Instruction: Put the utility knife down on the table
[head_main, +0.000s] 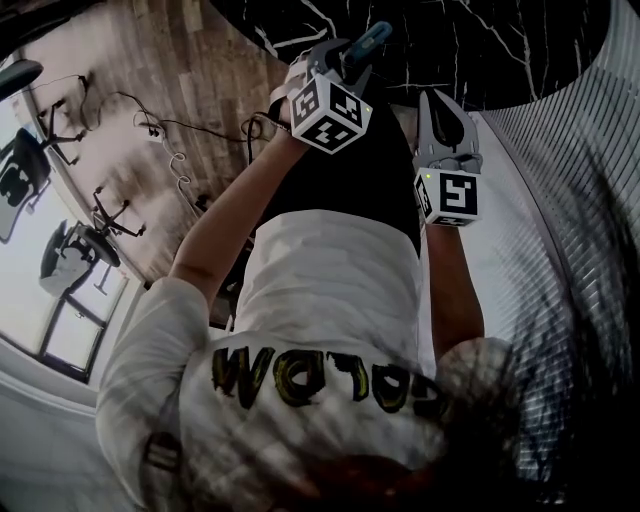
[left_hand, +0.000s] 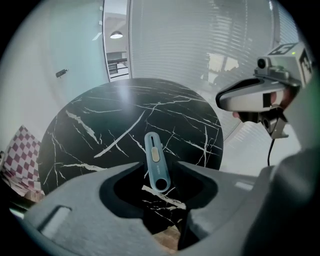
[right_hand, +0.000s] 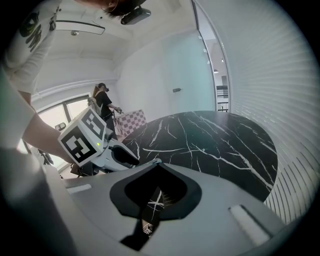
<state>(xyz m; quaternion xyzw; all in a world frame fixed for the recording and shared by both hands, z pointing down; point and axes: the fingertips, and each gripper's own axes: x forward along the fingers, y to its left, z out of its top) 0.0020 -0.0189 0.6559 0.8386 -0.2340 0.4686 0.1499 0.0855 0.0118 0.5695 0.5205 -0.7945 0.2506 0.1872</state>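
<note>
L gripper (left_hand: 159, 176): jaws clamped on the knife (left_hand: 155, 152), low on the handle near its ring end; rest of the handle sticks up and fwd past the tips.
Knife: in the air, slider side facing the cam, seen against the table (left_hand: 100, 130); no contact w/ the top.
Table: round, black marble w/ white veins, nothing on it where visible; near edge just ahead of the L jaws, floor showing through the gap below.
R gripper (right_hand: 156, 161): jaws closed tip to tip, nothing between; held beside the L one, off the table's edge, idle.
Done so far: knife gripped and brought up to the table, approx at its near edge.
Left to do: reach over the top, lower till the handle lies flat, let the jaws part, pull clear.
Progress est.: early to mid; put-down not yet begun.
Watch: handle tilted steeply, so prob. needs laying over before release, else could tip or skid on the smooth stone.
</note>
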